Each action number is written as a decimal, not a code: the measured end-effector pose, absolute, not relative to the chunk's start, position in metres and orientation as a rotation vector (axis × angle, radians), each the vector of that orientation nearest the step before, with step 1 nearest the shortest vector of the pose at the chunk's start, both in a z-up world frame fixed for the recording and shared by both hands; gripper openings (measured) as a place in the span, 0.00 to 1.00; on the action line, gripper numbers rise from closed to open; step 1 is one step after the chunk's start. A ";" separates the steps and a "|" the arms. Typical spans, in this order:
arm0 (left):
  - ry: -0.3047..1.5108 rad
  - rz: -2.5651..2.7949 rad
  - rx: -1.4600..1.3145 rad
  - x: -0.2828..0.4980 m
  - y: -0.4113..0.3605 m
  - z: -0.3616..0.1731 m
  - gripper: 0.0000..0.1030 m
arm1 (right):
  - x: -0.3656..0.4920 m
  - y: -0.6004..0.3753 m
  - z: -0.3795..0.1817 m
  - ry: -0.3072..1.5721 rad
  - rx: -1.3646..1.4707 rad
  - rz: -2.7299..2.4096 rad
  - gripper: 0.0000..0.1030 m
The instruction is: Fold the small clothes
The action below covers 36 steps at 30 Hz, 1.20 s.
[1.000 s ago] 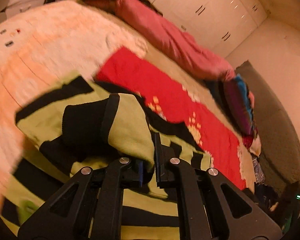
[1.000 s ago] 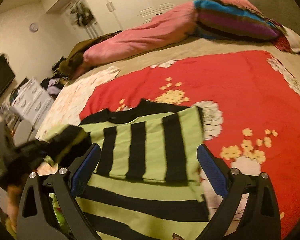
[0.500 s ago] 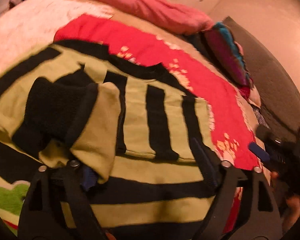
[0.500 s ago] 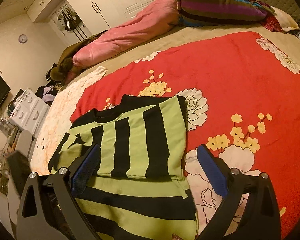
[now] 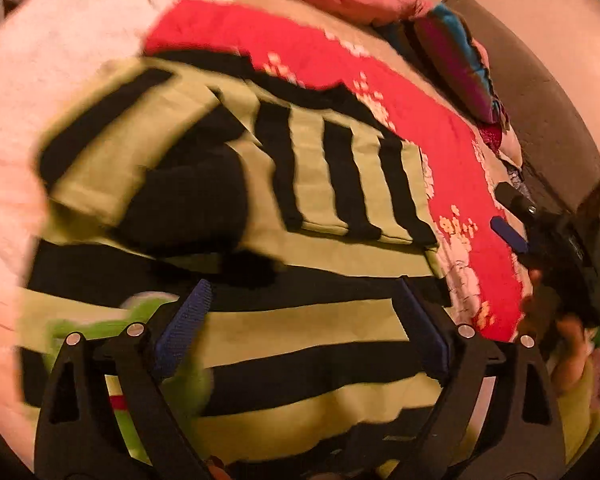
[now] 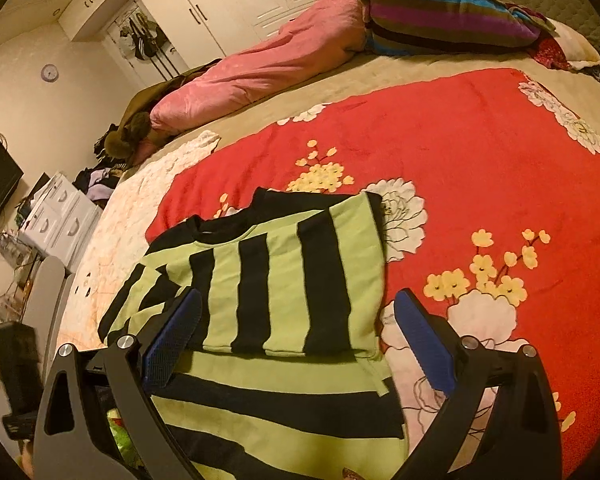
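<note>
A small green-and-black striped sweater [image 6: 284,280] lies on the bed with both sleeves folded across its chest; it also shows in the left wrist view [image 5: 340,184]. The left sleeve with its black cuff [image 5: 188,204] lies on the body. My left gripper [image 5: 300,328] is open and empty, just above the sweater's lower part. My right gripper [image 6: 296,344] is open and empty, over the sweater's lower half. The right gripper also shows in the left wrist view [image 5: 516,220], at the right.
The sweater rests on a red floral blanket [image 6: 480,160] on the bed. A pink duvet [image 6: 260,68] and a striped pillow [image 6: 440,12] lie at the far side. White drawers [image 6: 60,216] stand at the left, beyond the bed's edge.
My left gripper let go of the left sleeve, opened wide and drew back; the sleeve now lies on the sweater. My right gripper stayed open and shifted slightly.
</note>
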<state>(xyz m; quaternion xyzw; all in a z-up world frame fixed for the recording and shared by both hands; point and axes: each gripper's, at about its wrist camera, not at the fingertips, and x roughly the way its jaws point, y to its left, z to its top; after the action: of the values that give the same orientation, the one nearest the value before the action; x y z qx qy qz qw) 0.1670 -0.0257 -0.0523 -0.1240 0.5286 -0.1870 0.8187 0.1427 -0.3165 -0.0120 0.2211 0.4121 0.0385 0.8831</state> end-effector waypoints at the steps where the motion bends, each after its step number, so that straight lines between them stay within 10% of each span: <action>1: 1.092 -0.372 -0.245 0.162 -0.016 -0.044 0.84 | 0.143 -0.313 -0.012 0.858 0.455 0.091 0.94; 27: 0.829 0.025 -0.335 0.183 0.111 -0.040 0.86 | 0.164 -0.037 -0.060 0.922 -0.280 0.355 0.91; 36: 0.842 0.031 -0.368 0.188 0.119 -0.047 0.87 | 0.191 -0.110 -0.072 1.044 0.199 0.415 0.27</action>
<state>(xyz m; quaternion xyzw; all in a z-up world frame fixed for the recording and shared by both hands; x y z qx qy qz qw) 0.1882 0.1190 -0.0470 -0.1777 0.4064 0.0148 0.8961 0.1912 -0.1095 -0.0717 0.0940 0.4940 0.1964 0.8417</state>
